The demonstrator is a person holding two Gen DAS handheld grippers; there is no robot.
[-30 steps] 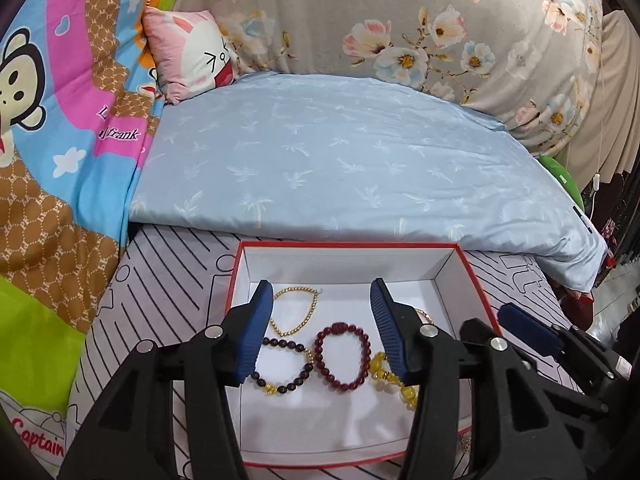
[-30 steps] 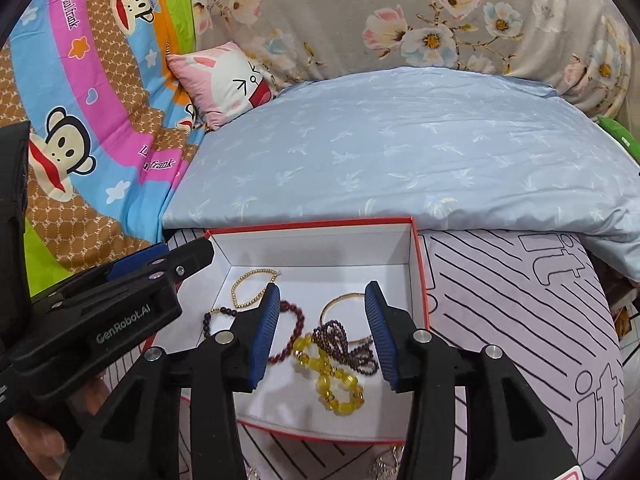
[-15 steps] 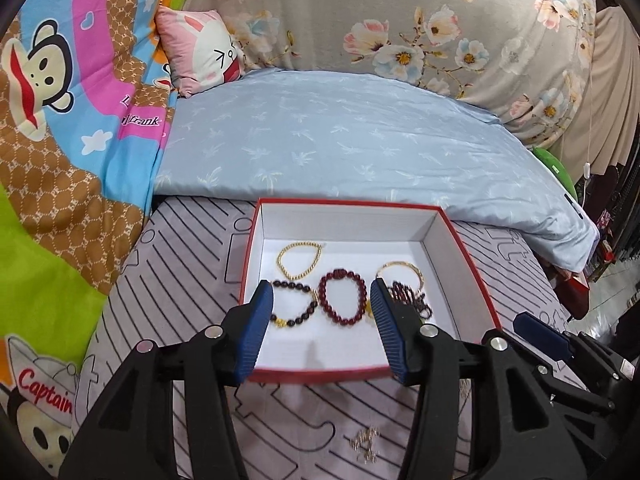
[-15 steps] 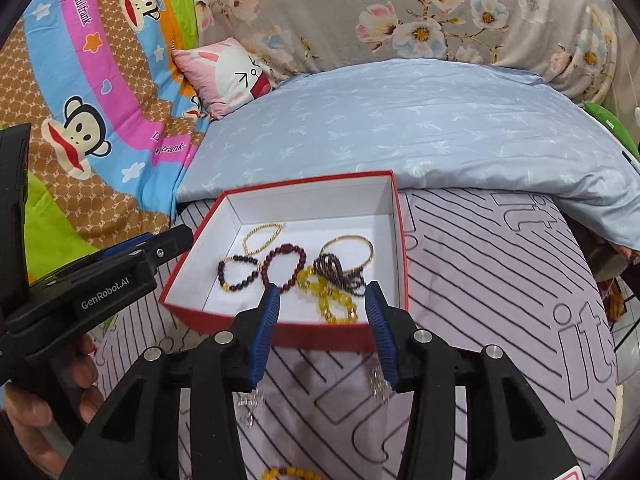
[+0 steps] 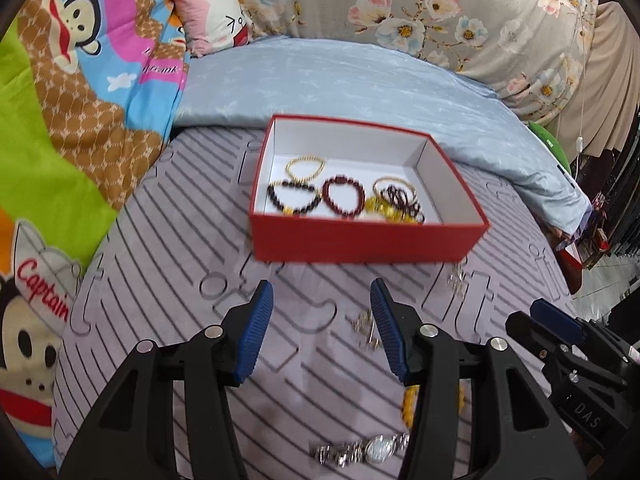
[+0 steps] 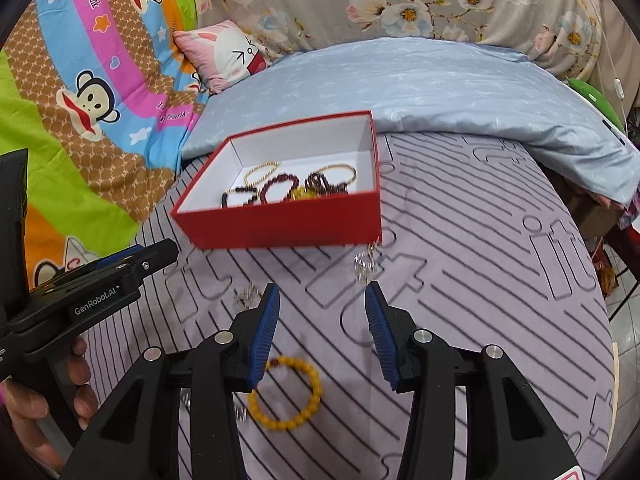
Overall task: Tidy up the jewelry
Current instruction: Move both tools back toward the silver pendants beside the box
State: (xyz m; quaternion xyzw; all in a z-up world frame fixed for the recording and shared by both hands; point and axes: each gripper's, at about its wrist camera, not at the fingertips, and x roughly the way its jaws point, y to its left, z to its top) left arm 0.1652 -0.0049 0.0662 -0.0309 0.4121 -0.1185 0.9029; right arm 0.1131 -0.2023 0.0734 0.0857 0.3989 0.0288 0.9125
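Right gripper, jaws apart and empty, hovers just above the yellow bead bracelet.

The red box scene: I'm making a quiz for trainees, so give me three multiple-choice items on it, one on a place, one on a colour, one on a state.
1. Where does the yellow bead bracelet outside the box lie?
A. on the striped sheet, near the right gripper
B. on the blue pillow
C. on the box rim

2. What colour is the inside of the box?
A. black
B. white
C. green

3. How do the right gripper's jaws stand?
A. shut on a bracelet
B. shut on nothing
C. open, holding nothing

Answers:
1 A, the right wrist view shows it flat on the striped sheet by the left finger.
2 B, the walls and floor inside are white, the outside red.
3 C, a wide gap shows between the blue pads, with only sheet behind.
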